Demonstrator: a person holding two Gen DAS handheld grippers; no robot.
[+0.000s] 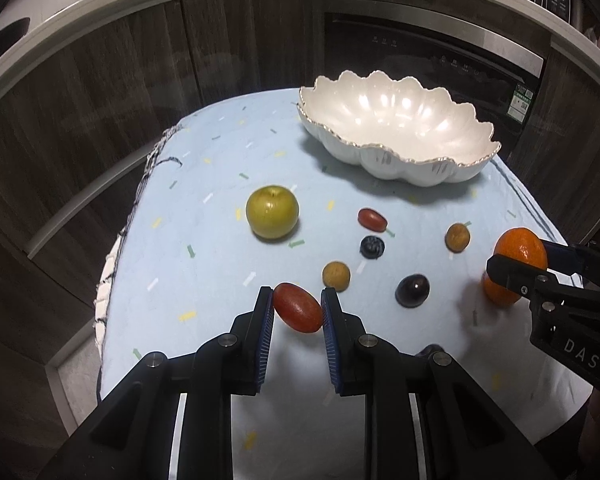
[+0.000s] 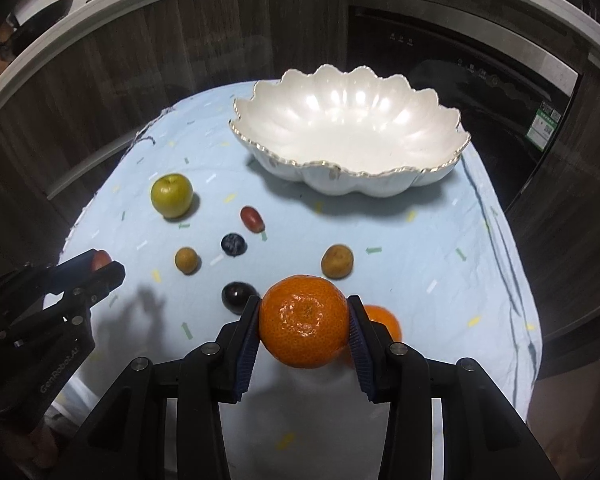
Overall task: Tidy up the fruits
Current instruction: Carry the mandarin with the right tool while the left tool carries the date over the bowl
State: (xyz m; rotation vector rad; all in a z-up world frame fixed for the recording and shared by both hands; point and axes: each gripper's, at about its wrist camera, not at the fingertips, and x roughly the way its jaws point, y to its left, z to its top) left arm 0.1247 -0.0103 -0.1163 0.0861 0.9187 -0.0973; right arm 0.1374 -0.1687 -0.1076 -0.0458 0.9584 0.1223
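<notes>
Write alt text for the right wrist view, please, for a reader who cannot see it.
The right gripper clamps an orange above a pale blue cloth, with an empty white scalloped bowl beyond. The left gripper holds a small red fruit; a green apple and smaller fruits lie between.

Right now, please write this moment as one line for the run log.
left gripper: shut on red oval fruit | right gripper: shut on orange | bowl: empty | green apple: on cloth
</notes>
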